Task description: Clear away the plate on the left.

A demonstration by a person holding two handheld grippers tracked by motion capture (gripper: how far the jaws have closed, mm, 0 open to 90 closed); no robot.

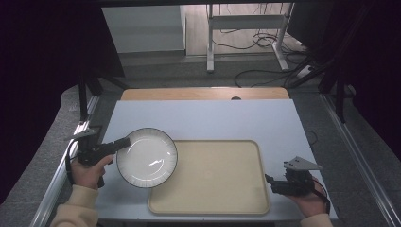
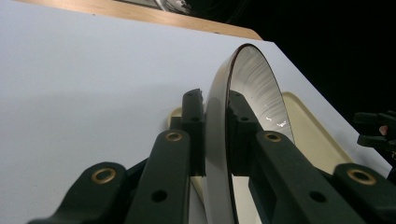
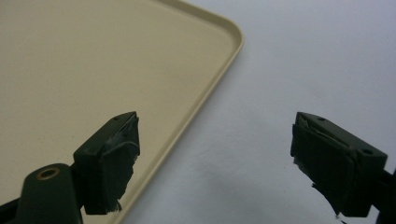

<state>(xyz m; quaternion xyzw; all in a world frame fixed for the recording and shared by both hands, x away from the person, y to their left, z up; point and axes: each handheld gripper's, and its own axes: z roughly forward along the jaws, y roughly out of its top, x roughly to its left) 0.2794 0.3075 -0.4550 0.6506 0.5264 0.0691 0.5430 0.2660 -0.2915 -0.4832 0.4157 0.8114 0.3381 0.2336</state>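
Two black grippers work over a pale blue-grey table top (image 1: 203,120): the left gripper (image 1: 124,142) has its jaws shut on the rim of a round white ceramic plate with a dark edge (image 1: 147,157), one jaw above and one below, holding it at the left end of a flat beige plastic tray (image 1: 213,177), its right side over the tray's corner. The right gripper (image 1: 268,179) hovers by the tray's right edge, jaws wide apart and empty. Glazed and rigid, the plate is likely slippery, heavy and breakable, so a deep rim pinch suits it best.
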